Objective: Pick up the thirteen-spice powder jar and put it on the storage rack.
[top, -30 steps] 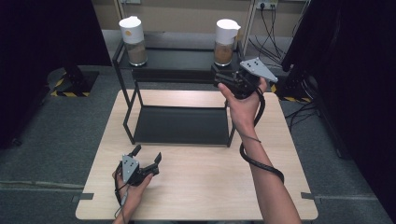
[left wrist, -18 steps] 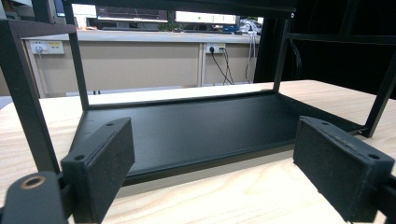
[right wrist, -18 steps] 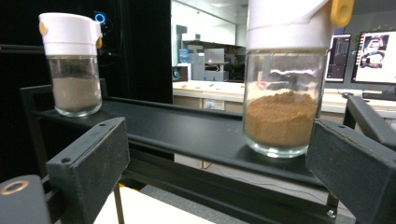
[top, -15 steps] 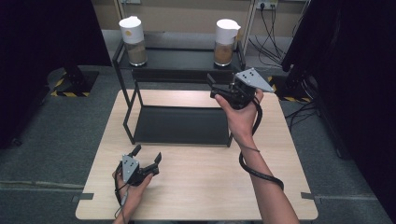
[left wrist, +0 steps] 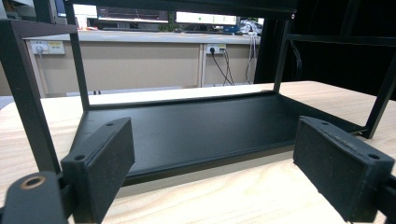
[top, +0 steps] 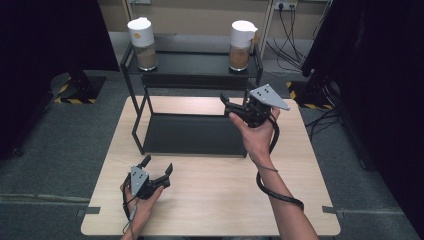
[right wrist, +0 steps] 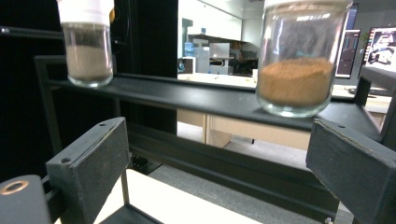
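While the right claw hangs spread and empty in the high view, the nearer jar stands ahead of it on the rack's top shelf, apart from it. The left claw, also spread, rests low on the pale wood worktop; grey floor and dark curtains surround. In the left gripper view, the rack's lower tray lies ahead between the jaws. In the right gripper view, the jar sits above and right of centre; advisable to lift, centre and close on the glass below the lid.
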Demonstrator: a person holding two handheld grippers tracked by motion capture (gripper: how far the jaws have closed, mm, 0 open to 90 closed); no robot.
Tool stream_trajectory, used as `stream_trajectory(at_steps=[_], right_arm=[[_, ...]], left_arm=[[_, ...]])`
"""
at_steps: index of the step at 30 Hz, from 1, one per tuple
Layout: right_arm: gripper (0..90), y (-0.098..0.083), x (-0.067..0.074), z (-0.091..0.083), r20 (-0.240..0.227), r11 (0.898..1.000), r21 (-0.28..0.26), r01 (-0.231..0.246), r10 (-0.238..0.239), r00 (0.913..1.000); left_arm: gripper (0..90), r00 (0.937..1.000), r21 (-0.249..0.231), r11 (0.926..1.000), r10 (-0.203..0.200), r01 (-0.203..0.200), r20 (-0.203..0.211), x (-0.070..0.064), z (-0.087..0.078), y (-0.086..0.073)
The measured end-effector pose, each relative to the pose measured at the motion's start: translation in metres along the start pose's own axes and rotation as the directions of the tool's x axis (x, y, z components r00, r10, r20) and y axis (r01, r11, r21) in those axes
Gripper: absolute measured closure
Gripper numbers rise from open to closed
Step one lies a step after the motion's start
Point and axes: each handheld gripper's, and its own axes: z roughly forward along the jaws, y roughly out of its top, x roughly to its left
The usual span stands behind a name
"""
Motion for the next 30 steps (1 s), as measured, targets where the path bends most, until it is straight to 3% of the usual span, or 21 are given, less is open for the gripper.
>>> stream_trajectory(at_steps=[30], right_arm=[[6.3,-0.04,0.004,-0.014,-0.025,0.998,0.062,-0.023,0.024,0.9994]], left_arm=[[12.0,1.0,-0.003,1.0,0.001,-0.001,0.0,0.0,0.0,-0.001]])
